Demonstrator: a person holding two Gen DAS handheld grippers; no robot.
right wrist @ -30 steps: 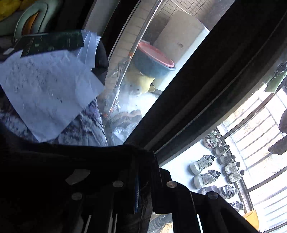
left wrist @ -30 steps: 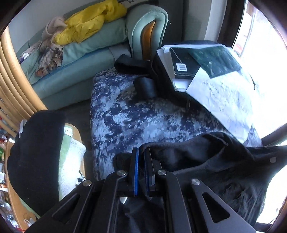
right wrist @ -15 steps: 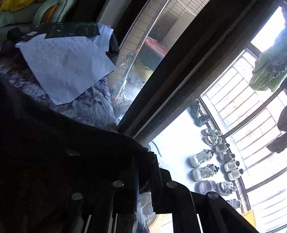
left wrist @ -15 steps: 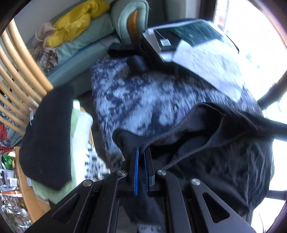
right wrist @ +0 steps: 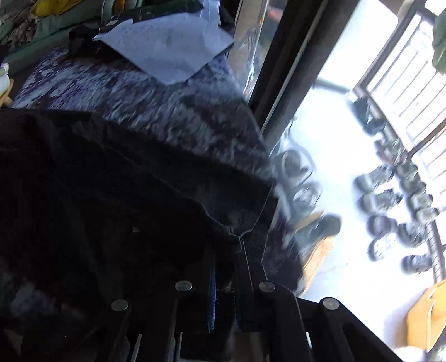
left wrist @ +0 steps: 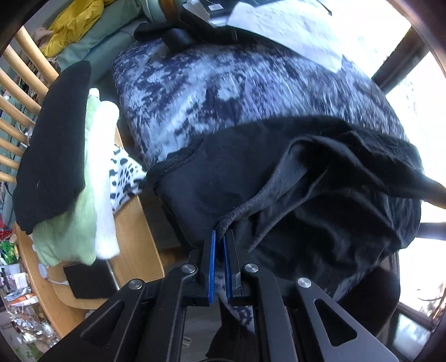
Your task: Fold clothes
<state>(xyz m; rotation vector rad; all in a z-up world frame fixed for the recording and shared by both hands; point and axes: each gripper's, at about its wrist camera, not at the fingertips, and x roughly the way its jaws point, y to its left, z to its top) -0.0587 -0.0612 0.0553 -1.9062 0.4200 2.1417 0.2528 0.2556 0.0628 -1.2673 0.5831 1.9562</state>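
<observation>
A black garment (left wrist: 320, 200) hangs bunched above the near edge of a blue-and-white mottled cushion (left wrist: 251, 89). My left gripper (left wrist: 220, 236) is shut on the garment's ribbed hem at its near left corner. In the right wrist view the same black garment (right wrist: 97, 189) fills the left and lower half, over the cushion (right wrist: 167, 111). My right gripper (right wrist: 225, 250) is shut on the garment's other edge near the seam, with cloth draped over its fingers.
A wooden chair (left wrist: 133, 245) at left carries a stack of folded clothes, black (left wrist: 53, 144) on green and white. Papers and books (left wrist: 284, 25) lie on the cushion's far end. A glass door frame (right wrist: 292, 69) and rows of shoes (right wrist: 390, 200) are at right.
Both grippers have pulled the black garment back and up toward the near edge of the cushion. More of the cushion now shows beyond it. The chair's stack has come closer at left.
</observation>
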